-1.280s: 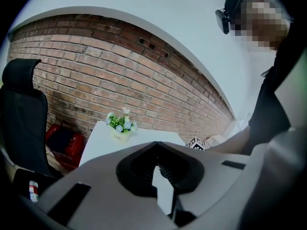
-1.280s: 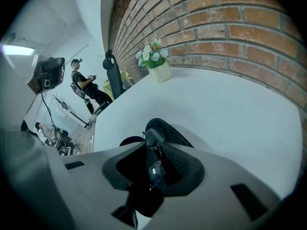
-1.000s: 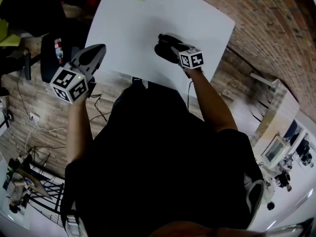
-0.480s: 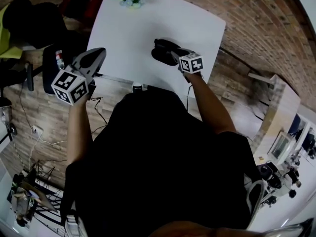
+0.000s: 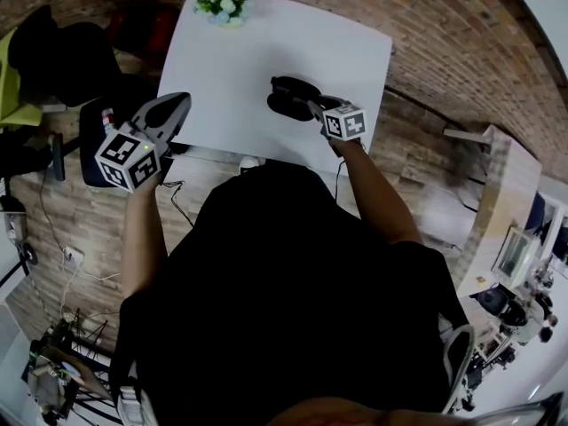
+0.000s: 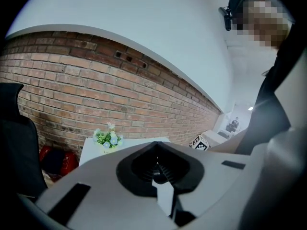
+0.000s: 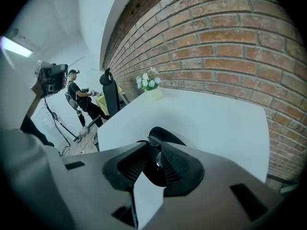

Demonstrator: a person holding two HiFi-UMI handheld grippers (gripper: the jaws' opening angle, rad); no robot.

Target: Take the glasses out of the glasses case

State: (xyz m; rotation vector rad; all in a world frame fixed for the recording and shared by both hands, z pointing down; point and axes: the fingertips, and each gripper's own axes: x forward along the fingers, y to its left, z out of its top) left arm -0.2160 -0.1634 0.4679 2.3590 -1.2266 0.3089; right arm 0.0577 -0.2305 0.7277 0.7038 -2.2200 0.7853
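The black glasses case (image 5: 286, 96) lies on the white table (image 5: 266, 43), right of its middle. My right gripper (image 5: 311, 104) reaches it from the near side. In the right gripper view the right gripper (image 7: 156, 164) is shut on a dark glossy part at the case's near rim, and the case's curved black shell (image 7: 168, 134) rises just beyond the jaws. No glasses can be made out. My left gripper (image 5: 180, 101) hangs above the table's left edge, away from the case. The left gripper (image 6: 156, 166) has its jaws together with nothing between them.
A small pot of flowers (image 5: 220, 2) stands at the table's far edge, also the flowers (image 7: 149, 81). A brick wall (image 5: 461, 51) runs along the table's right side. A black chair (image 5: 62, 47) and cables on the floor are at the left. A person (image 7: 76, 97) sits farther off.
The head view has drifted, so the table sits a little higher and to the left. The right gripper stays at the case and the left gripper stays raised by the table's edge.
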